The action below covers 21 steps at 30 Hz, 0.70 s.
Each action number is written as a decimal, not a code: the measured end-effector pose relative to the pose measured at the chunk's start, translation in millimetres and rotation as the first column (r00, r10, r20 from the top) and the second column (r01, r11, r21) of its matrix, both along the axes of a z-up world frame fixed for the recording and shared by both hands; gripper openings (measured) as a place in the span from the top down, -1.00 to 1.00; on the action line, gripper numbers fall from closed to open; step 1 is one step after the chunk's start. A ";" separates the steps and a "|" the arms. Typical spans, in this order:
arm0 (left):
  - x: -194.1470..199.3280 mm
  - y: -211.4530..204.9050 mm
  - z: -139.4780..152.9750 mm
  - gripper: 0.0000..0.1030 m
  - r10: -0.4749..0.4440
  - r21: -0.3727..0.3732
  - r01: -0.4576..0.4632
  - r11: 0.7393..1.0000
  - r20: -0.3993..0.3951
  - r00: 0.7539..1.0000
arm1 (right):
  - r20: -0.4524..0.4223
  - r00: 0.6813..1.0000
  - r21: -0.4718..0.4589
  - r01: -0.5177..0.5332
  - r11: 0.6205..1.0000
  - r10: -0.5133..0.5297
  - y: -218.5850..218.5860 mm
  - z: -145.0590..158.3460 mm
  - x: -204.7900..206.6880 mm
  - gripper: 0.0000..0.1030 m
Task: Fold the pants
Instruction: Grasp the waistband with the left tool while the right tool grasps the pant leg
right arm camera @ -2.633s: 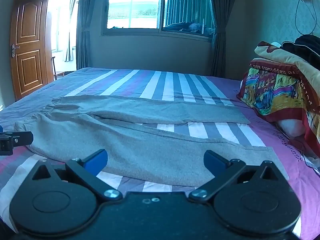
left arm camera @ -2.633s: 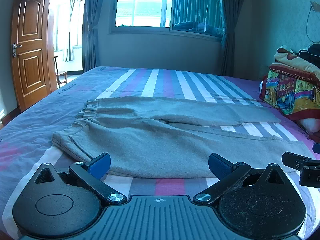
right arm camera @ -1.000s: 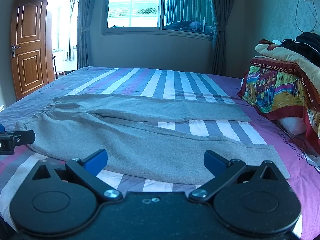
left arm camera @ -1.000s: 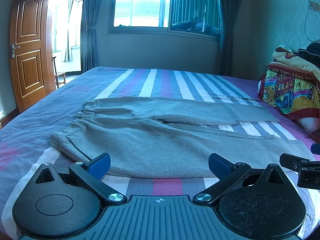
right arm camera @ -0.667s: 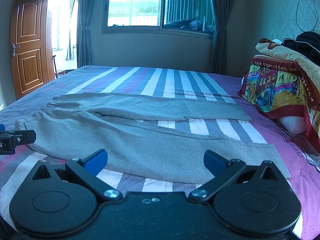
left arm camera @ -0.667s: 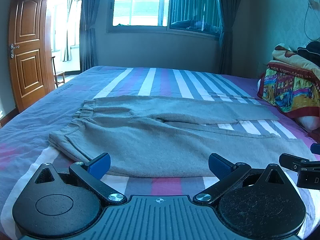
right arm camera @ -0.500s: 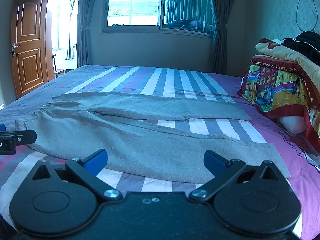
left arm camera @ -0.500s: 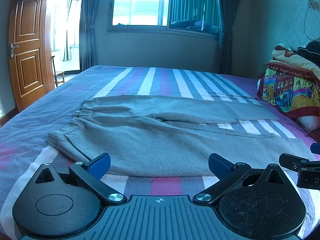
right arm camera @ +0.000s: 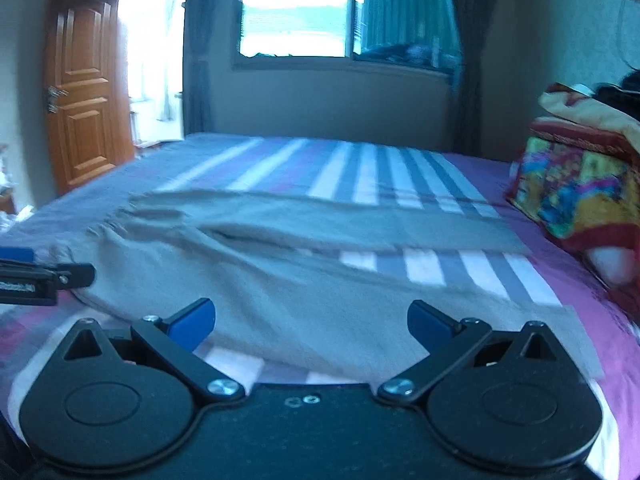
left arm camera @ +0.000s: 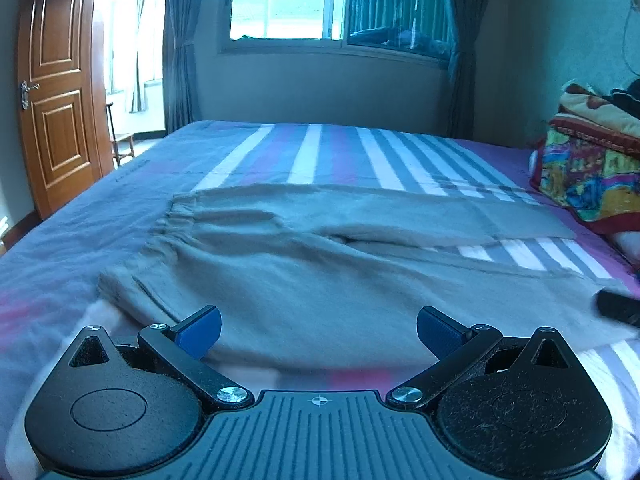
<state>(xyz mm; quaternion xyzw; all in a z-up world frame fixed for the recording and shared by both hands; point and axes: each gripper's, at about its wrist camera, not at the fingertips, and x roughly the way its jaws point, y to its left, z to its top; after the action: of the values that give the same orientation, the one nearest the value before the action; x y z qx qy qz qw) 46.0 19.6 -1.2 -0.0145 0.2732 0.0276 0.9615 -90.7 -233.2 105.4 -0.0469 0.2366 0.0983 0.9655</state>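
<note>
Grey pants point(left arm camera: 320, 276) spread flat on the striped bed point(left arm camera: 316, 148) just ahead of my jaws, my left gripper point(left arm camera: 318, 330) wide open, my right gripper point(right arm camera: 311, 326) wide open, both empty, near leg closest.

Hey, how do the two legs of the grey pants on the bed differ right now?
The near leg lies along the bed's front edge, just ahead of the open left tongs and right tongs; the far leg lies farther back. The near leg angles away from the far leg, so a wedge of striped sheet shows between them towards the cuffs. Both are grey, flat and joined at the gathered waistband.
</note>
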 end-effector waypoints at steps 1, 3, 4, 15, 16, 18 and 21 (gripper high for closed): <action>11.0 5.1 2.0 -1.00 0.008 0.045 -0.009 0.999 0.002 1.000 | 0.014 1.000 0.007 -0.021 1.000 0.021 -2.2 3.6 6.4 -0.99; 35.4 22.1 4.5 -1.00 -0.021 0.062 0.021 0.998 -0.002 1.000 | 0.043 0.997 0.002 -0.061 0.998 0.061 -5.1 10.9 25.1 -0.99; 50.4 35.4 6.3 -1.00 -0.026 0.042 0.026 0.999 -0.008 1.000 | 0.053 0.995 -0.009 -0.081 0.997 0.081 -6.3 15.0 37.3 -0.99; 243.4 164.9 -18.1 -0.61 -0.031 0.072 0.042 0.997 -0.149 0.988 | -0.019 0.957 -0.101 -0.291 0.951 0.291 12.3 14.9 224.0 -0.92; 260.8 174.4 -23.1 -0.61 -0.017 0.097 0.033 0.995 -0.160 0.987 | -0.032 0.947 -0.098 -0.320 0.942 0.318 17.1 10.9 243.0 -0.91; 293.4 192.2 -33.3 -0.62 -0.002 0.110 0.021 0.994 -0.176 0.984 | -0.032 0.939 -0.117 -0.343 0.932 0.342 29.5 2.8 273.9 -0.84; 332.0 212.6 -48.6 -0.62 -0.026 0.103 0.049 0.994 -0.212 0.977 | -0.067 0.922 -0.105 -0.386 0.917 0.380 41.3 -12.0 326.4 -0.17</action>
<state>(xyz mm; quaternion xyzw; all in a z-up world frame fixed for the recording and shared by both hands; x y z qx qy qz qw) 378.0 232.2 -49.8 0.0452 0.3716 0.0256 0.9269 235.7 -192.0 93.4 -0.1463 0.2500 0.2723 0.9175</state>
